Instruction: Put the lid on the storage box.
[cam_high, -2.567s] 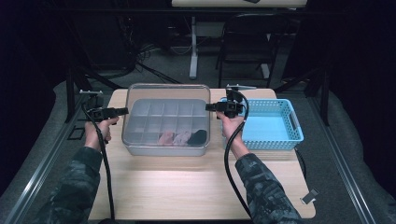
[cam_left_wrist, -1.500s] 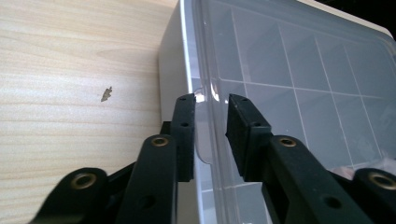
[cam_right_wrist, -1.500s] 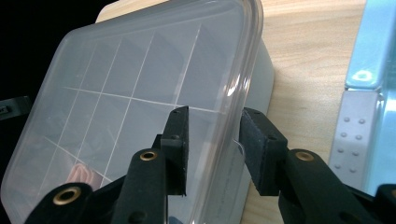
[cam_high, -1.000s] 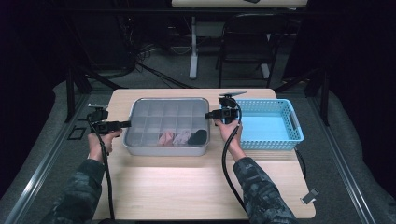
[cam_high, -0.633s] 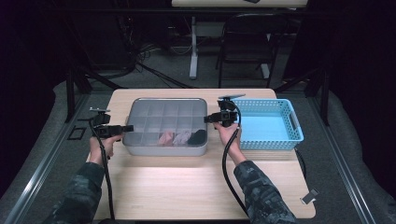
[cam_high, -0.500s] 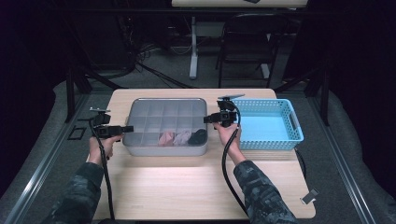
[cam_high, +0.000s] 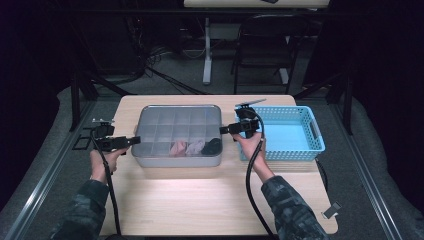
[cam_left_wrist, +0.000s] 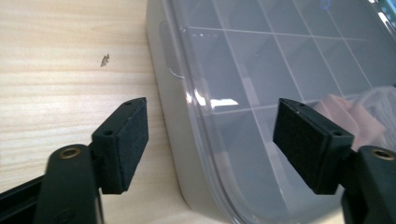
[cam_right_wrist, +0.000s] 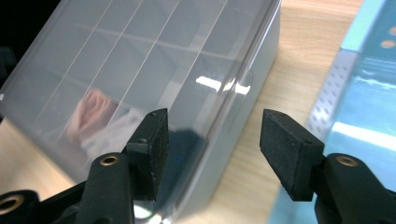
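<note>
High view, box: the grey compartment box (cam_high: 177, 135) stands flat on the table (cam_high: 210, 200), just beside the blue basket (cam_high: 295, 134), which looks empty. Its clear lid (cam_high: 175, 125) sits on top and looks level.
High view, contents: three small cloth pieces, pink (cam_high: 177, 147), pale (cam_high: 195, 146) and dark (cam_high: 213, 145), lie in the near row of compartments.
High view, claws: the left claw (cam_high: 135, 142) is at the left end of the box and the right claw (cam_high: 223, 130) at the right end, each held in a hand.
Left gripper view, claw: the jaws have just been opening and now stand wide; the pads (cam_left_wrist: 128, 140) press on nothing. The edge of the box (cam_left_wrist: 173, 154) and the lid (cam_left_wrist: 261, 70) lie between them but apart from both pads.
Left gripper view, contents: the pink cloth (cam_left_wrist: 345, 112) shows through the lid.
Right gripper view, claw: the jaws have also just been opening. They are moderately wide over the right edge of the box (cam_right_wrist: 243, 140), touching nothing that I can see. The basket (cam_right_wrist: 359, 102) is near on one side.
Progress, done: I judge that the covered box is set down on the table and both grips are let go.
Progress, left: the claws must draw clear of the box; whether the lid is fully pressed shut I cannot tell.
</note>
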